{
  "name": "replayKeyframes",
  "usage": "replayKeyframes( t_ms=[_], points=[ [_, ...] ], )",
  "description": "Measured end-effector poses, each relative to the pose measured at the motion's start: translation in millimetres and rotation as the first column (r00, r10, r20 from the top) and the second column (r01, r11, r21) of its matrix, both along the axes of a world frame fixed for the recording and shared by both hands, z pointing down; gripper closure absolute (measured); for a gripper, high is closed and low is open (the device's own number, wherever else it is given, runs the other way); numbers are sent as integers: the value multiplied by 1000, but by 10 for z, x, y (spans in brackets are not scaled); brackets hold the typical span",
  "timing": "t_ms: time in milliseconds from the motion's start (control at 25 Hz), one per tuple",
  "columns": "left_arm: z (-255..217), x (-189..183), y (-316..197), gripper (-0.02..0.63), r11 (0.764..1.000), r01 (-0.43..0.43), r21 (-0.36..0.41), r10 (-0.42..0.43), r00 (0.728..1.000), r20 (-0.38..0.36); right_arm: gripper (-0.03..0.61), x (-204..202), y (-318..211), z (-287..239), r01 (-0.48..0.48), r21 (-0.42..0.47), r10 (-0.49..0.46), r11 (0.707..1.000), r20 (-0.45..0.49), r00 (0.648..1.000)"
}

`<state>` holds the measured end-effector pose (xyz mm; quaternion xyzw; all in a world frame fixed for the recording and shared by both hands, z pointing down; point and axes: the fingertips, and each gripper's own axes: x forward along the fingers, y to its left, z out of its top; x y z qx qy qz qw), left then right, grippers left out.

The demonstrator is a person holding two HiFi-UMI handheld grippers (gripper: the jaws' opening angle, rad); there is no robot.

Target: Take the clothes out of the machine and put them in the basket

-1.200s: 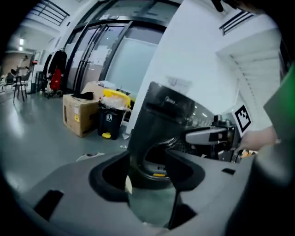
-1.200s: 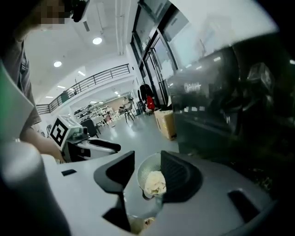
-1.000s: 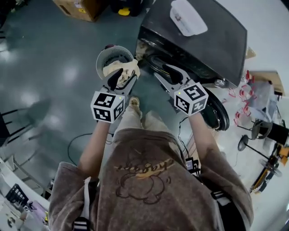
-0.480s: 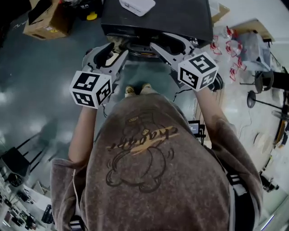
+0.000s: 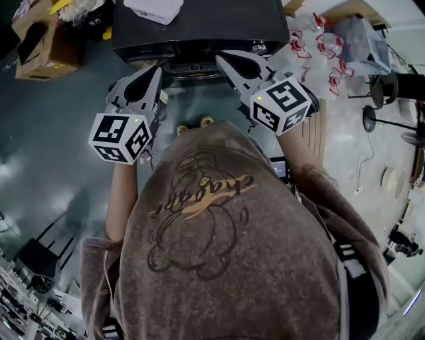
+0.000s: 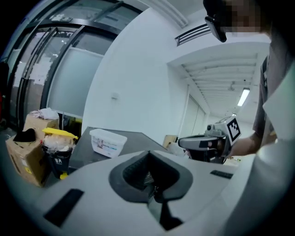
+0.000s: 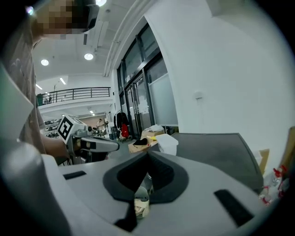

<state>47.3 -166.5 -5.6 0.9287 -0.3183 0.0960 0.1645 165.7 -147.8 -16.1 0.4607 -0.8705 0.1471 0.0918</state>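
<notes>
Clothes (image 7: 140, 206) show up for us in one place only: a cream scrap low in the right gripper view. It is seen through the slot under the jaws and lies in what we take to be the white-rimmed basket (image 7: 140, 192) down on the floor. It is too small for us to be sure. In the head view the basket is hidden behind the raised tools.

The left hand-held gripper (image 6: 148, 154) has its jaws pressed together with nothing between the dark pads. The right hand-held gripper (image 7: 147, 154) is likewise closed and empty; the cream scrap lies far beyond it, not in its grip. Both are lifted level in front of the chest and aimed at the dark machine (image 5: 199, 30), one to each side of its front. We read that as a carrying posture for squaring up to the opening before reaching in.

A white plastic container (image 5: 156, 9) sits on the machine's flat top, out of the way of the door. A cardboard box (image 5: 40, 43) stands on the floor to the machine's left, well apart from us. Only a sliver of the drum's rim shows between the two tools, so we cannot tell what laundry is left inside.

Our judgement is that we are between loads. The next reach would need the jaws opened and the arms lowered towards that opening.
</notes>
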Motion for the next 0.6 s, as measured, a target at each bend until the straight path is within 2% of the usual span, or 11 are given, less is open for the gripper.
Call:
replayKeyframes(
  t_ms=[200,600],
  points=[
    [164,151,-128,604,1000,30,2,-30,999,-23,583,79,-51,266,-4,9,3,1000,6,1000],
    [358,259,-254,604,995,96,18,-95,995,-14,583,374,-260,407,-94,18,92,995,85,992]
  ],
)
